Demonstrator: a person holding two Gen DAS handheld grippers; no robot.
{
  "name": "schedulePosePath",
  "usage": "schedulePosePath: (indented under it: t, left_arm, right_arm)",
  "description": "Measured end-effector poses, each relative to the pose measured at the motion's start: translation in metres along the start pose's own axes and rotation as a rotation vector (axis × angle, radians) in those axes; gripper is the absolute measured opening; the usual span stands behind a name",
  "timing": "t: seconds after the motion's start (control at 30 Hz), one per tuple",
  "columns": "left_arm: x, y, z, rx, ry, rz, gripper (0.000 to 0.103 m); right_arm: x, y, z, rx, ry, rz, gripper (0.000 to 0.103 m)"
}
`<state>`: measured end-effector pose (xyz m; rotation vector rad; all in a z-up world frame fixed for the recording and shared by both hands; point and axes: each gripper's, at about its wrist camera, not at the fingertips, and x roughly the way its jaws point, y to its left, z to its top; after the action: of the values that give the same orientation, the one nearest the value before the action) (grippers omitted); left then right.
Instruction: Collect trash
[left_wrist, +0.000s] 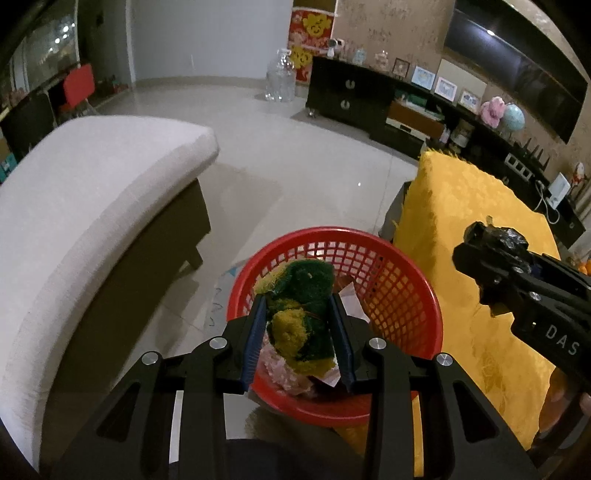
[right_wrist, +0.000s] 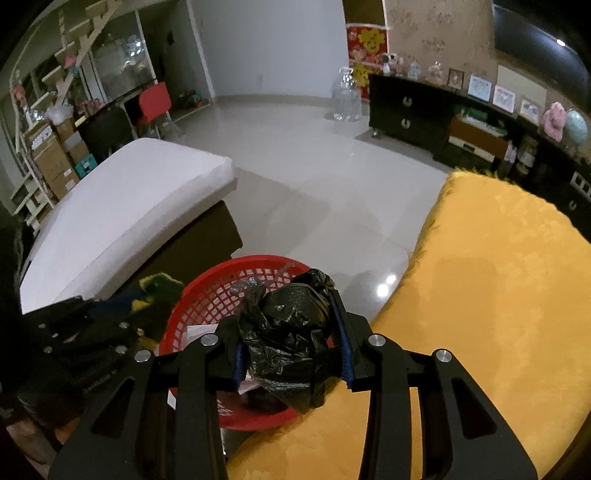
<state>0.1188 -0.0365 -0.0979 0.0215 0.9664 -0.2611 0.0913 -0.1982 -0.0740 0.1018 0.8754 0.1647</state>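
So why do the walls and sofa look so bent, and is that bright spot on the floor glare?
Left wrist view: the fisheye lens bows the white sofa and darkens the corners; the room is dim. Right wrist view: yes, a lamp's reflection glares off the glossy floor; the left tool at the edge is blurred, while the black bag in the right tool is sharp.

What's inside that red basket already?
The red basket holds white paper scraps and something pinkish. The left gripper with its green-yellow sponge hangs over it, hiding much of the bottom.
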Motion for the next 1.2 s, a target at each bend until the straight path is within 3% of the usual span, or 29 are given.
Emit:
schedulePosePath:
  t: [0.23,0.3,0.47,0.6,0.93,1.2]
  left_arm:
    - [0.013,0.003,-0.002,-0.011,0.034,-0.017,0.04]
    - [0.013,0.004,-0.001,-0.015,0.034,-0.022,0.049]
    - [0.006,0.005,-0.001,-0.016,0.009,-0.019,0.066]
    - [-0.003,0.009,0.001,-0.033,-0.011,-0.01,0.072]
    - [-0.063,0.006,0.002,0.002,-0.168,0.134,0.087]
    - [-0.103,-0.005,-0.015,0.048,-0.251,0.215,0.089]
  right_arm:
    - [0.013,0.001,0.003,0.039,0.029,0.065,0.064]
    - [0.013,0.0,0.005,0.064,0.028,0.092,0.068]
    - [0.004,-0.006,0.007,0.1,0.018,0.118,0.07]
    - [-0.007,-0.012,0.006,0.11,-0.007,0.102,0.074]
    - [-0.05,-0.011,-0.009,0.052,-0.117,-0.024,0.095]
    - [-0.081,0.006,-0.025,-0.008,-0.173,-0.039,0.096]
